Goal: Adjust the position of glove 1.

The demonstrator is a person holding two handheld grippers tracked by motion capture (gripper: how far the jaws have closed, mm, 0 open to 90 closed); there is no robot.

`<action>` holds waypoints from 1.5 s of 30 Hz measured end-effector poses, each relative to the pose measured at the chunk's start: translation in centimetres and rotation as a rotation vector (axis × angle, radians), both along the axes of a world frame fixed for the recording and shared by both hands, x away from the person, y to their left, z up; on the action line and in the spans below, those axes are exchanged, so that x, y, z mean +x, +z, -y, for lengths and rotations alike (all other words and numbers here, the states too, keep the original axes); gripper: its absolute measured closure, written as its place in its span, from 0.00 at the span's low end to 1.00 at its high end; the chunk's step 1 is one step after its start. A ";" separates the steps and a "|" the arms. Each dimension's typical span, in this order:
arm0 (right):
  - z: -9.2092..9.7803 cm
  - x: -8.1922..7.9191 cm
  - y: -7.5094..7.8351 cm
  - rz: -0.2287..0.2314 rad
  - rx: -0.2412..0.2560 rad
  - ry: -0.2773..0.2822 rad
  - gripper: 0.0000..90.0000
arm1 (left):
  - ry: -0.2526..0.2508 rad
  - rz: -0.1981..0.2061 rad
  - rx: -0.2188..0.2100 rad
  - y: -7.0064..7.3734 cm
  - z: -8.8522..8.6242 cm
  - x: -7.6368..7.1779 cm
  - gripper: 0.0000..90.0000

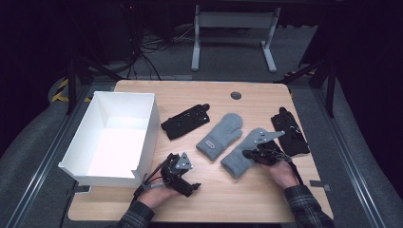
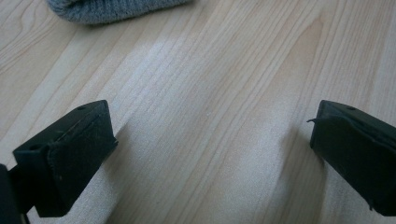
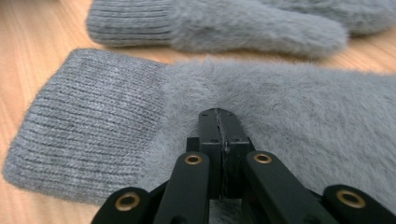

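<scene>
The right gripper (image 1: 252, 154) rests on the nearer grey mitten (image 1: 246, 152), which lies flat on the tabletop (image 1: 247, 202) right of centre, cuff toward the person. In the right gripper view its fingers (image 3: 208, 128) are pressed together with no gap between them, their tips sunk into the fuzzy pile of that mitten (image 3: 280, 107) just past the ribbed cuff; whether any fabric is pinched between them cannot be told. A second grey mitten (image 1: 220, 136) lies just beside the first on its left, the two close together at their upper ends; it appears beyond the first in the right gripper view (image 3: 219, 25). The left gripper (image 1: 183, 183) sits near the front edge of the tabletop, just right of the near corner of the white box (image 1: 142, 142), held in the person's left hand (image 1: 154, 194). In the left gripper view its fingers (image 2: 65, 156) stand wide apart over bare wood with nothing between them, and the edge of a grey cuff (image 2: 107, 9) shows at the top. A black glove (image 1: 186, 121) lies between the box and the mittens; another black glove (image 1: 290, 132) lies near the right edge.
</scene>
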State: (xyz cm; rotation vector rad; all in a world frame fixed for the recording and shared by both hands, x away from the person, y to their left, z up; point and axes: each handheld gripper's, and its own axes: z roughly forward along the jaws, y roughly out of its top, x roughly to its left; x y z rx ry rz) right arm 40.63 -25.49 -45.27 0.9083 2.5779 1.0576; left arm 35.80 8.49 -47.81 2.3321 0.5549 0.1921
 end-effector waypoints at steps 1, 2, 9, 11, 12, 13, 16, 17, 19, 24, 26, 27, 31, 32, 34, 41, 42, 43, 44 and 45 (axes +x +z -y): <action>-0.2 -0.2 0.0 -0.003 0.001 0.005 1.00 | 0.000 -0.001 0.000 0.0 0.0 0.0 0.00; -0.4 -0.4 0.0 -0.003 -0.001 0.007 1.00 | -0.001 0.003 -0.001 0.0 0.0 0.0 0.00; -1.8 -1.7 0.1 -0.012 -0.011 0.028 1.00 | 0.001 0.000 0.000 0.0 0.0 0.0 0.00; -2.3 -2.0 0.1 -0.014 -0.014 0.034 1.00 | 0.001 0.000 0.000 0.0 0.0 0.0 0.00; -2.6 -2.2 0.0 -0.017 -0.011 0.039 1.00 | 0.000 -0.001 0.000 0.0 0.0 0.0 0.00; -2.8 -2.4 0.0 -0.018 -0.011 0.044 1.00 | 0.001 -0.001 0.000 0.0 0.0 0.0 0.00; -3.4 -2.7 0.1 -0.018 -0.015 0.050 1.00 | 0.000 0.000 0.000 0.0 0.0 0.0 0.00; -3.6 -2.9 0.1 -0.017 -0.017 0.055 1.00 | 0.001 -0.001 0.000 0.0 0.0 0.0 0.00; -4.1 -3.1 0.1 -0.018 -0.019 0.069 1.00 | 0.000 0.000 0.000 0.0 0.0 0.0 0.00; -5.5 -3.9 0.0 -0.014 -0.022 0.097 1.00 | -0.001 0.003 -0.001 0.0 0.0 0.0 0.00; -6.0 -4.2 0.0 -0.016 -0.024 0.107 1.00 | 0.001 0.000 -0.001 0.0 0.0 0.0 0.00; -6.2 -4.3 0.0 -0.015 -0.024 0.113 1.00 | 0.000 0.000 0.000 0.0 0.0 0.0 0.00; -7.1 -4.9 0.1 -0.017 -0.026 0.128 1.00 | 0.000 -0.001 0.001 0.0 0.0 0.0 0.00; -7.3 -5.1 0.1 -0.014 -0.029 0.130 1.00 | 0.000 -0.001 0.000 0.0 0.0 0.0 0.00; -7.6 -5.2 0.1 -0.017 -0.028 0.139 1.00 | 0.000 0.000 0.000 0.0 0.0 0.0 0.00; -7.0 -5.2 0.7 0.009 0.008 0.122 0.91 | 0.001 -0.001 0.000 0.0 0.0 0.0 0.00; -6.7 -5.2 0.9 0.015 0.011 0.117 0.91 | 0.001 -0.001 0.000 0.0 0.0 0.0 0.00; -6.5 -5.2 1.1 0.021 0.014 0.112 0.90 | 0.000 0.000 0.001 0.0 0.0 0.0 0.00; -6.3 -5.2 1.1 0.024 0.017 0.108 0.89 | 0.001 0.000 0.000 0.0 0.0 0.0 0.00; -5.9 -5.2 1.2 0.025 0.019 0.100 0.88 | 0.001 -0.001 0.001 0.0 0.0 0.0 0.00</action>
